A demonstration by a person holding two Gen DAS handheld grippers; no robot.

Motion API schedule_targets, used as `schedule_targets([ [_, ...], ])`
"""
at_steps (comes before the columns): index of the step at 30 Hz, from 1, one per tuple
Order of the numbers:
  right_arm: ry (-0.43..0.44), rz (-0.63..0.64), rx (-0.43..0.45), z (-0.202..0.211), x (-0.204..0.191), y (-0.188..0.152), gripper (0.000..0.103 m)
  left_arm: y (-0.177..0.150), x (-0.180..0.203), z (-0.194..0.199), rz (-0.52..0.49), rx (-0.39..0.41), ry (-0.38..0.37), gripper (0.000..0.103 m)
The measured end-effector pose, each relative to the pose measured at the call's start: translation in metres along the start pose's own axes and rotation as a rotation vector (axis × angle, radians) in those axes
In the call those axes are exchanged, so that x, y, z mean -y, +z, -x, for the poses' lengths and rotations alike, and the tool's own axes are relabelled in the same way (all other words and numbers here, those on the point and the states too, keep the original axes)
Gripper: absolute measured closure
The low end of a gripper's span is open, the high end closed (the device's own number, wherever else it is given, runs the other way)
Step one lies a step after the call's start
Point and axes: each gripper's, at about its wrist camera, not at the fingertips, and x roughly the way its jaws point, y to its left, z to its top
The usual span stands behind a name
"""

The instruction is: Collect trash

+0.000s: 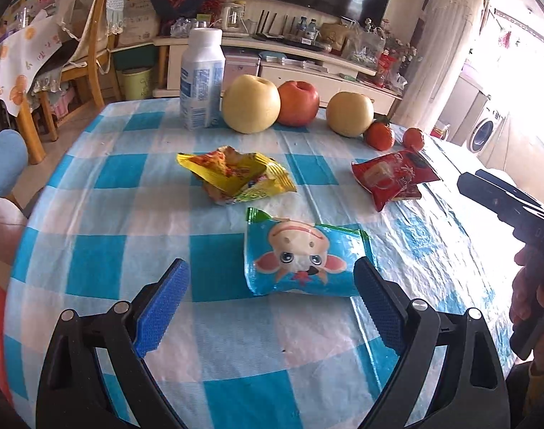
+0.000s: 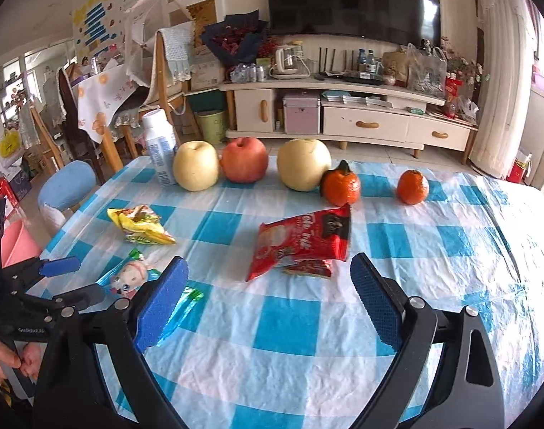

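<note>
My left gripper [image 1: 270, 286] spread wide, blue wrapper [image 1: 304, 255] just ahead between pads, lined up to grab. Right gripper [image 2: 268, 286] also apart, red wrapper [image 2: 302, 246] ahead.

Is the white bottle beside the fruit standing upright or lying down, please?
Upright: the white bottle stands on its base on the checked tablecloth, cap on top.

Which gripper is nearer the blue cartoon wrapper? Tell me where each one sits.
Left. The left gripper is open with the blue cartoon wrapper lying between its fingertips. The right gripper is open further right, aimed at the red wrapper.
</note>
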Motion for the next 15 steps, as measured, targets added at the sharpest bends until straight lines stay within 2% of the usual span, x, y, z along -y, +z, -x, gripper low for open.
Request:
schedule_targets([
  [6, -0.024, -0.085, -0.032, -0.017, 0.039, -0.001, 0.010, 0.003, 0.009, -0.021, 0.079, -0.011, -0.020, 0.011],
  [11, 0.017, -0.163, -0.063, -0.035, 0.061, -0.002, 0.010, 0.011, 0.008, -0.033, 0.158, 0.010, 0.004, 0.011],
  [15, 0.044, -0.186, -0.072, -0.051, 0.067, -0.001, 0.010, 0.015, 0.009, -0.046, 0.176, -0.009, 0.036, 0.011],
])
